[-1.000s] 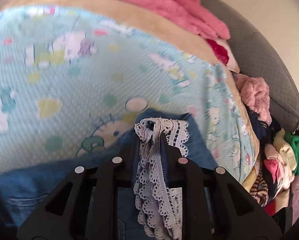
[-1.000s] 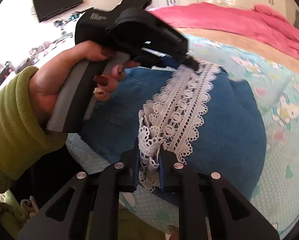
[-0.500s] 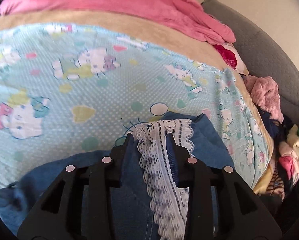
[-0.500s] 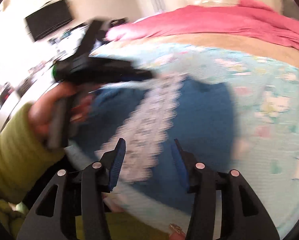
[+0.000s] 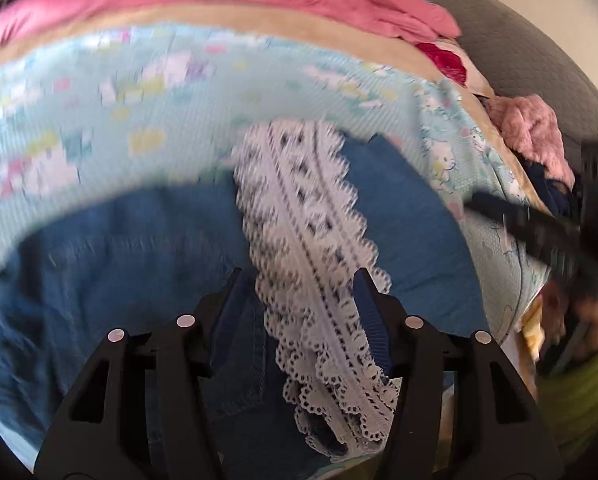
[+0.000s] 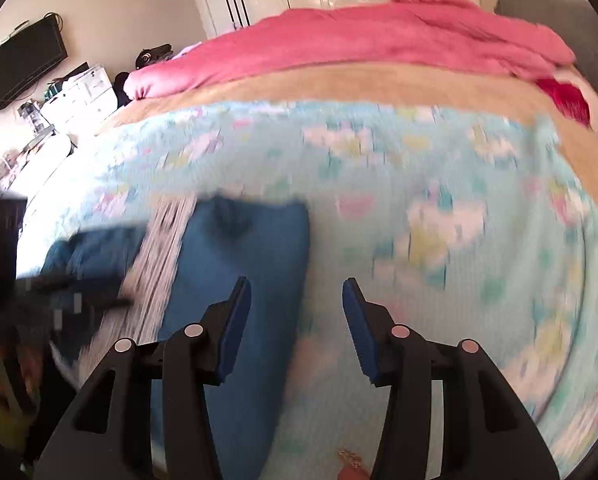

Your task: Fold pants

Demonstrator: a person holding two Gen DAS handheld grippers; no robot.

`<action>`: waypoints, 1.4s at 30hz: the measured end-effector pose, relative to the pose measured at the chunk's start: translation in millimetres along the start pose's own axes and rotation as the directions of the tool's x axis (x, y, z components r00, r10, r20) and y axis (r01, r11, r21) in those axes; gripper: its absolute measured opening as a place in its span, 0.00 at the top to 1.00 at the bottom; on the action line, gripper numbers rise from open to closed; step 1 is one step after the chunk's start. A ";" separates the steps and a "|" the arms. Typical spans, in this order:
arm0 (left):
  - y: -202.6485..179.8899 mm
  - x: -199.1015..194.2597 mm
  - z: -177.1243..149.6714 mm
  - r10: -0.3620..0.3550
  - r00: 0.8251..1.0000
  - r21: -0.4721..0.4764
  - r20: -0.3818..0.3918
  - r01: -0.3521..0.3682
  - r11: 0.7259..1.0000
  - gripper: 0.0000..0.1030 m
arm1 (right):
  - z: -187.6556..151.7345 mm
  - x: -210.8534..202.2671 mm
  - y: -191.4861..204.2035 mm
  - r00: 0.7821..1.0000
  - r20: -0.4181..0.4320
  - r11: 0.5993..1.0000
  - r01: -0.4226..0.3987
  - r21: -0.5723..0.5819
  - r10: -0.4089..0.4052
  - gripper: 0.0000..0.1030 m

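On the cartoon-print bedspread: folded denim pants, white lace trim; my left gripper just opening, my right gripper parted, empty

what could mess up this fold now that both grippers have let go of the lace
1. The lace trim lies between the left gripper's open jaws, which have just been opening; pulling away could snag it and drag the fold open.
2. The blue pants sit near the bed's edge on the cartoon-print sheet, so a nudge might slide them off.
3. The right gripper is open and empty, nothing pinning the fold.
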State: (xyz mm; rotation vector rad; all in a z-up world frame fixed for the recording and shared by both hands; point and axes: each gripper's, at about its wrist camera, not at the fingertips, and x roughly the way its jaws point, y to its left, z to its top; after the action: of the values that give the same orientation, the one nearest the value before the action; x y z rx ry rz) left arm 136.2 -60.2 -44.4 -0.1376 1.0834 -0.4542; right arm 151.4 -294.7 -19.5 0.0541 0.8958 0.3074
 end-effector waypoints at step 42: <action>-10.3 -35.9 -32.1 0.033 0.995 0.018 0.092 -0.034 0.999 0.41 | 1.9 -31.5 23.9 0.987 0.096 0.985 0.138 -0.107 -0.128 0.40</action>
State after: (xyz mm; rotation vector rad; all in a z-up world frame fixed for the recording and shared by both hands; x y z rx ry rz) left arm 91.2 -50.8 -26.6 -0.1221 0.9899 -0.4240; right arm 128.6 -280.7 9.8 -0.0962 0.7885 0.2287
